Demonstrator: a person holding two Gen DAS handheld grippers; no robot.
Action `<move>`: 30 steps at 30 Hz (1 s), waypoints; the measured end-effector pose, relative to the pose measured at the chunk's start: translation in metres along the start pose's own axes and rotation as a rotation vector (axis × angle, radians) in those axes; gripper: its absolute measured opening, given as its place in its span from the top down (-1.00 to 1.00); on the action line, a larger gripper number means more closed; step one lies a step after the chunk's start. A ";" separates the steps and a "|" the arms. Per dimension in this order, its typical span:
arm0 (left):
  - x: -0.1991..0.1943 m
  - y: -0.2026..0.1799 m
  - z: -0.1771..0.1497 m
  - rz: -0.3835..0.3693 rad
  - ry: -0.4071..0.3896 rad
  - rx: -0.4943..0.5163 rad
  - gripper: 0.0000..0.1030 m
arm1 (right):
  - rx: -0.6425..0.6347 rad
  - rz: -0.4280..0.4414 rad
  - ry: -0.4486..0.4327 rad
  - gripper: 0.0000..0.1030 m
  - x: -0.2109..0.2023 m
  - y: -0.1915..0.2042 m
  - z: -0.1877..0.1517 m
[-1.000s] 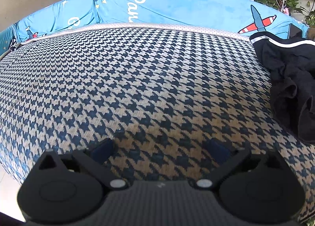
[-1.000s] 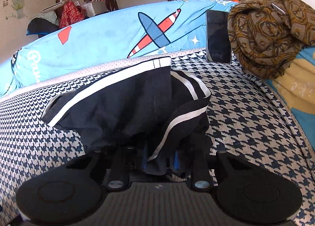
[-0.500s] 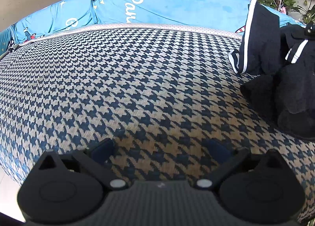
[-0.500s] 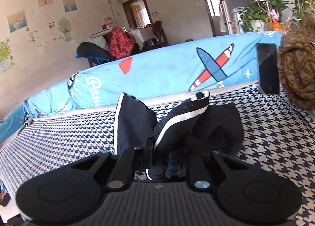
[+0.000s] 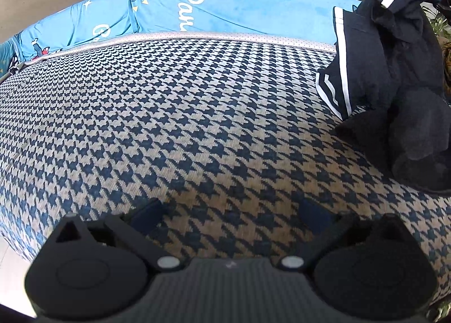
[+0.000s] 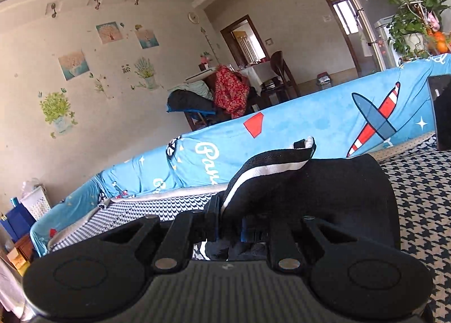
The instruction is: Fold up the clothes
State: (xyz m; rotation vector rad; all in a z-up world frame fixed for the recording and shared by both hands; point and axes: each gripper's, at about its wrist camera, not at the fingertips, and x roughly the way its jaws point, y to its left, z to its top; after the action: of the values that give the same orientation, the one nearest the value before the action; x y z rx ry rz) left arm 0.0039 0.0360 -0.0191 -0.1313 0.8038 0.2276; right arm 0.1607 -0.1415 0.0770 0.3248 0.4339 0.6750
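A: What has moved?
B: The garment (image 5: 394, 75) has risen off the sofa (image 5: 197, 114); it now hangs at three o'clock, its lower end touching the seat.
A: Left tool (image 5: 231, 213)?
B: Spread wide, holding nothing, over the houndstooth.
A: Right tool (image 6: 229, 231)?
B: Clamped on the garment's striped edge, lifted.

Left gripper (image 5: 229, 211): matte black ribbed housing, two round discs, silver screws, dark-blue fingers (image 5: 145, 211). Right gripper (image 6: 229, 231) matched: black body, blue pads.
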 end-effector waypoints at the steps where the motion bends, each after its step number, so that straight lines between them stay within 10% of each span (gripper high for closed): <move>1: 0.000 0.000 0.001 -0.001 0.001 -0.005 -1.00 | 0.007 0.017 -0.008 0.72 -0.001 0.001 0.001; 13: -0.001 -0.043 0.024 -0.131 -0.025 0.007 -1.00 | 0.078 -0.490 0.042 0.64 -0.012 -0.061 0.010; 30: 0.043 -0.071 0.090 -0.263 -0.037 -0.023 -1.00 | 0.154 -0.481 0.138 -0.45 -0.044 -0.103 0.006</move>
State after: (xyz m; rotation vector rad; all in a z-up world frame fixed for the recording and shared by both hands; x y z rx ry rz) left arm 0.1133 -0.0076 0.0132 -0.2513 0.7391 -0.0089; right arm 0.1873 -0.2475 0.0512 0.3048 0.6710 0.1942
